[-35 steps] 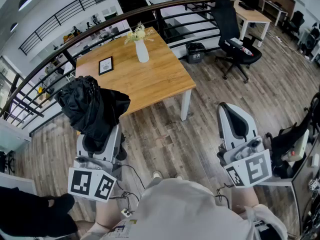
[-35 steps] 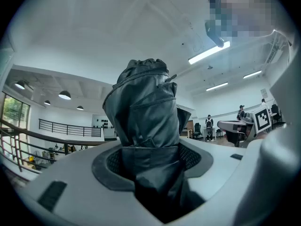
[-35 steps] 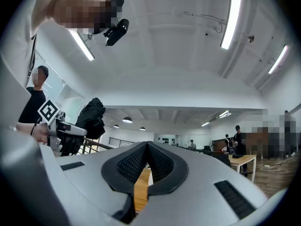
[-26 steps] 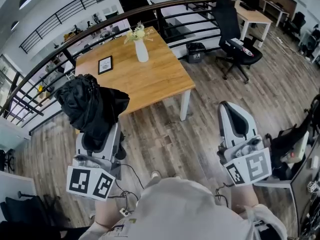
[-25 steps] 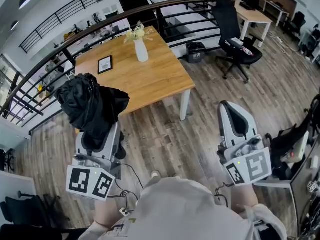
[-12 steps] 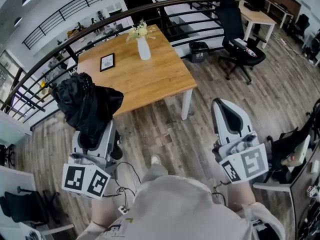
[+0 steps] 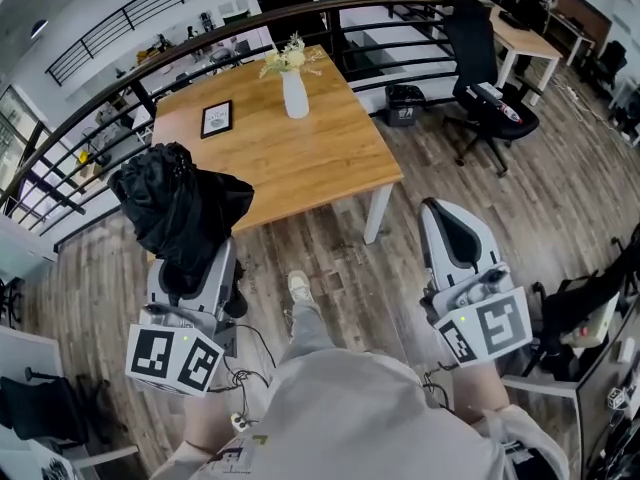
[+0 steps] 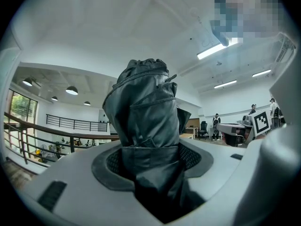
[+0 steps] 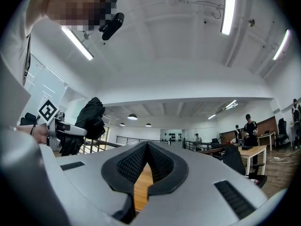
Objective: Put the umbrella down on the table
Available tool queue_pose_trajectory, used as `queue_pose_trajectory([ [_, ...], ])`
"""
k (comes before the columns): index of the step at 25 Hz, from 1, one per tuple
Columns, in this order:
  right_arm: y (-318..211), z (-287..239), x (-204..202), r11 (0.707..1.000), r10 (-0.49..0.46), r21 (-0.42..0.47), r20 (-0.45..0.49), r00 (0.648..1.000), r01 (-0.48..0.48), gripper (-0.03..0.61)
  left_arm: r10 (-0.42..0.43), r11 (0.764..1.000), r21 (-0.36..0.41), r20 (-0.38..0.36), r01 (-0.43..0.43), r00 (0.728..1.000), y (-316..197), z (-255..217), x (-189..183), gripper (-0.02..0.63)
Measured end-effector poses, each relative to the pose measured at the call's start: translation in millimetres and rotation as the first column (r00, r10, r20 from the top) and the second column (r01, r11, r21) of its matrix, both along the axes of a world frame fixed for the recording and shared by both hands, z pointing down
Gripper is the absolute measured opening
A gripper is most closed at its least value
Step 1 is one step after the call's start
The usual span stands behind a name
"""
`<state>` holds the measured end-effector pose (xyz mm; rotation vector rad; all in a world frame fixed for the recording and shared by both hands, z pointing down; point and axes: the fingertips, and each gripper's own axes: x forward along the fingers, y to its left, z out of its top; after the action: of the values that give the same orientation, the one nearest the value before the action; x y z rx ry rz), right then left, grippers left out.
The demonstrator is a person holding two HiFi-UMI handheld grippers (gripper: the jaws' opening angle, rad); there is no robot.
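A folded black umbrella [image 7: 180, 208] stands upright in my left gripper [image 7: 192, 268], which is shut on its lower part; in the left gripper view the umbrella [image 8: 143, 121] fills the space between the jaws of the left gripper [image 8: 146, 166]. I hold it over the wooden floor, short of the near left corner of the wooden table [image 7: 300, 158]. My right gripper [image 7: 455, 218] is shut with nothing in it, out to the right of the table. In the right gripper view, the right gripper [image 9: 148, 157] has its tips together, and the umbrella [image 9: 91, 117] shows far left.
On the table stand a white vase with flowers [image 7: 295, 93] and a small picture frame [image 7: 216, 119]. A curved dark railing [image 7: 150, 63] runs behind the table. A black office chair [image 7: 485, 58] and another desk are at the back right. Several people stand far off.
The person has stepped forward, a shoe now showing on the floor ahead. The table has come slightly closer. Both grippers keep their pose, the left still holding the umbrella.
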<state>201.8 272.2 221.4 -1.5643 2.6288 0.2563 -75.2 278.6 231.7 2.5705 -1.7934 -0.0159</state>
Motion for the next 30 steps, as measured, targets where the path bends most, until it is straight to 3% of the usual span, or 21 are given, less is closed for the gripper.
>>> queue_pose_trajectory([
  [16,-183,14,-67,0.999,0.004,-0.054,-0.021,1.000,-0.005,0.026,0.028,0.998,-0.047,-0.025,-0.030,0.999,-182,9,-61,0.270],
  [30,-421,24,-170,0.988,0.028,-0.150,-0.056,0.998,-0.036,0.026,0.061,0.988,-0.139,-0.071,-0.070,0.996,-427,20,-158,0.270],
])
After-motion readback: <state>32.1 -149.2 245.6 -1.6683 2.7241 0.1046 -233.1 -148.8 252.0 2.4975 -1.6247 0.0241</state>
